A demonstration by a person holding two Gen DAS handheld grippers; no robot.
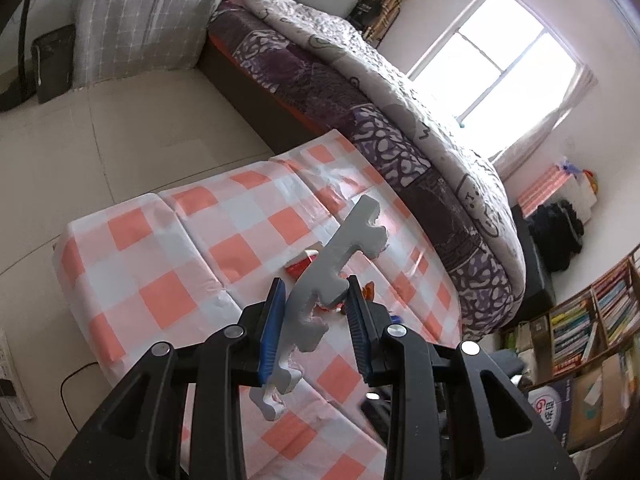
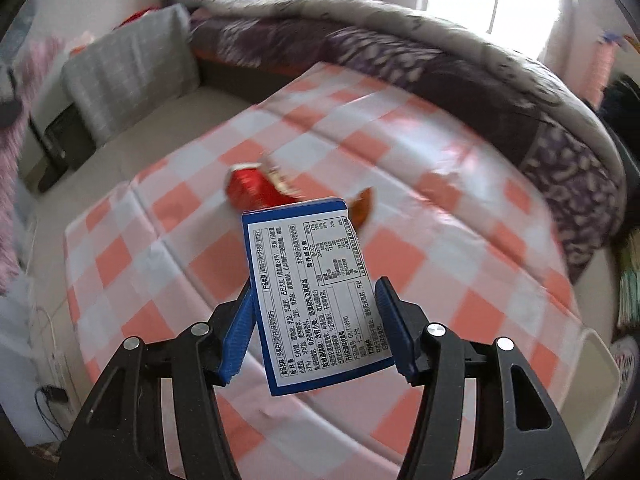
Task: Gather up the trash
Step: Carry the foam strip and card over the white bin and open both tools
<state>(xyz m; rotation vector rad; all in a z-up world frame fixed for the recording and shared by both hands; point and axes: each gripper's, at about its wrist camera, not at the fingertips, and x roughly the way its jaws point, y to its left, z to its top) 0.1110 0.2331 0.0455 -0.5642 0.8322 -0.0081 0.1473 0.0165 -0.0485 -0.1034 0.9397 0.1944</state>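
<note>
Both tongs grip trash: left tongs (image 1: pixel 316 320) foam piece (image 1: pixel 340 256), right tongs (image 2: pixel 316 332) blue box (image 2: pixel 312 300).

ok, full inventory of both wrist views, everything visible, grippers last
foam piece: 1, white, notched, between the left gripper's fingers, above the table
box: 1, blue with white printed label, between the right gripper's fingers
red wrapper: 1, red, on the tablecloth beyond the box
orange scrap: 1, orange-brown, on the tablecloth right of the red wrapper
tablecloth: 1, orange and white check, covers the table
bed: 1, purple patterned sheet and grey-white quilt, behind the table
cushion: 1, grey grid, at the bed's end
window: 1, bright, far wall
bookshelf: 1, wooden, full of books, right
left gripper: 1, black, blue pads
right gripper: 1, black, blue pads
</note>
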